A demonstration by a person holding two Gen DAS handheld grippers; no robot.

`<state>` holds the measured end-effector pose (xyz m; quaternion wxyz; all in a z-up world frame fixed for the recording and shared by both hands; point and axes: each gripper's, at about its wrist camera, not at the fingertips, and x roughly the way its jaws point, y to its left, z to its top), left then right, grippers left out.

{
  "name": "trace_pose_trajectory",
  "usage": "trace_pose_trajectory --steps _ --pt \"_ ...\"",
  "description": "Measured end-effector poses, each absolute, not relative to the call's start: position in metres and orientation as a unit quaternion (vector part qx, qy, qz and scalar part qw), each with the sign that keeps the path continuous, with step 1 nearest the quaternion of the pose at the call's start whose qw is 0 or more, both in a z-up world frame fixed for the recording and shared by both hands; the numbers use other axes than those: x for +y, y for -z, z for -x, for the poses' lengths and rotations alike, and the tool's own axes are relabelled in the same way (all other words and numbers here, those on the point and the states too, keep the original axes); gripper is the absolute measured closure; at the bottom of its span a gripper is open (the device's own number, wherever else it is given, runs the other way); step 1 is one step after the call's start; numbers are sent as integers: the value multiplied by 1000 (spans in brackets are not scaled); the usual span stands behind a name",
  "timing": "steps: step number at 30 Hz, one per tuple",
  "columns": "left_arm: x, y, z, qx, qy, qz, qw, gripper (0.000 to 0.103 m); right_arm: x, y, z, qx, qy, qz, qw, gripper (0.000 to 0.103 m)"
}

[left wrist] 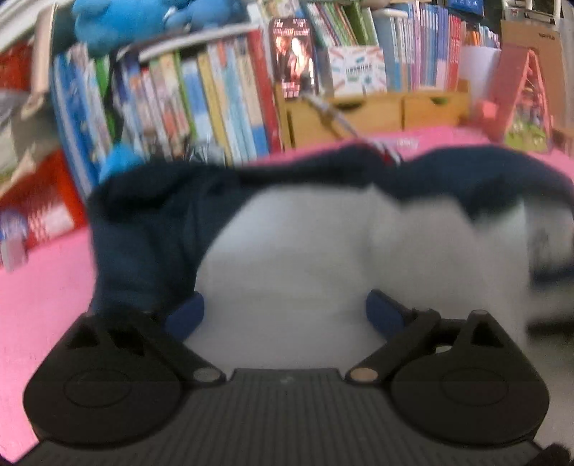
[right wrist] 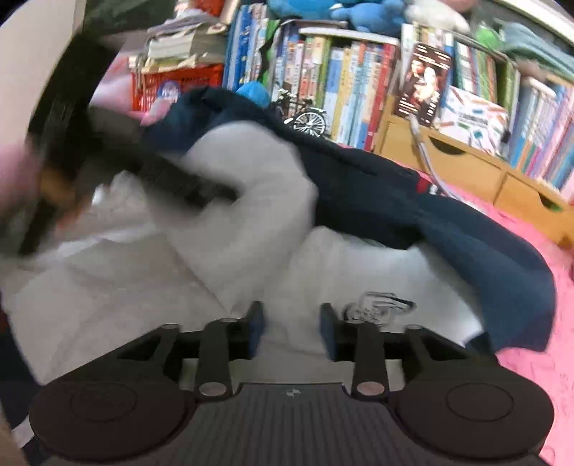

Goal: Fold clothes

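A white garment [left wrist: 305, 251] with navy sleeves and collar [left wrist: 143, 222] lies spread on the pink cover [left wrist: 43, 304]. My left gripper [left wrist: 285, 313] hovers over its white body with the blue pads [left wrist: 186, 317] far apart and nothing pinched: open. In the right wrist view the same garment [right wrist: 251, 215] fills the middle, with its navy part [right wrist: 466, 251] draped to the right. My right gripper [right wrist: 292, 329] stands above the white cloth near a small printed logo [right wrist: 380, 306], a clear gap between its pads. A dark blurred gripper body [right wrist: 172, 179] crosses the cloth at left.
Behind the pink cover stands a packed bookshelf [left wrist: 215, 100] with wooden drawers [left wrist: 376, 111]. A red basket [right wrist: 172, 86], a blue plush toy [left wrist: 118, 21], a miniature bicycle [right wrist: 305, 114] and a red toy house [left wrist: 520, 93] line the back. A metal rod [right wrist: 427, 161] leans by the drawers.
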<state>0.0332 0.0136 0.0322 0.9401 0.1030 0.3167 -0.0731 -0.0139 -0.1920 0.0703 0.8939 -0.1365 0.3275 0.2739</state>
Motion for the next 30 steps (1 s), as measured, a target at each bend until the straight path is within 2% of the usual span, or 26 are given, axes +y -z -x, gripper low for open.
trace_pose_trajectory --steps 2,4,5,6,9,14,16,17,18,19,20,27,30 --pt "21 -21 -27 331 77 -93 936 3 -195 -97 9 289 -264 131 911 47" --pt "24 -17 -22 321 75 -80 941 3 -189 -122 -4 233 -237 145 932 32" --pt "23 -16 -21 319 73 -81 942 2 -182 -132 -14 209 -224 157 939 17" --pt "23 -15 -21 319 71 -81 942 0 -173 -134 -28 209 -223 166 938 11" --pt "24 -13 -23 323 69 -72 941 0 -144 -121 -80 267 -242 134 923 12" --pt "26 -13 -23 325 71 -66 941 0 -103 -68 -141 364 -241 94 895 9" --pt "26 -12 -23 326 71 -65 941 0 -106 -57 -148 375 -236 70 894 21" --pt "27 -12 -24 326 72 -64 940 0 -110 -57 -146 370 -229 62 898 43" --pt "27 -12 -24 327 72 -63 940 0 -114 -59 -144 362 -217 57 905 75" --pt "27 -12 -24 327 73 -61 940 0 -120 -66 -140 347 -198 53 915 88" --pt "27 -12 -24 328 73 -60 940 0 -130 -76 -134 328 -178 42 927 94" --pt "29 -12 -23 327 74 -62 940 0 -259 -145 -80 190 -53 -35 980 94" --pt "29 -12 -24 326 73 -65 940 0 -338 -154 -57 179 21 -68 981 93"
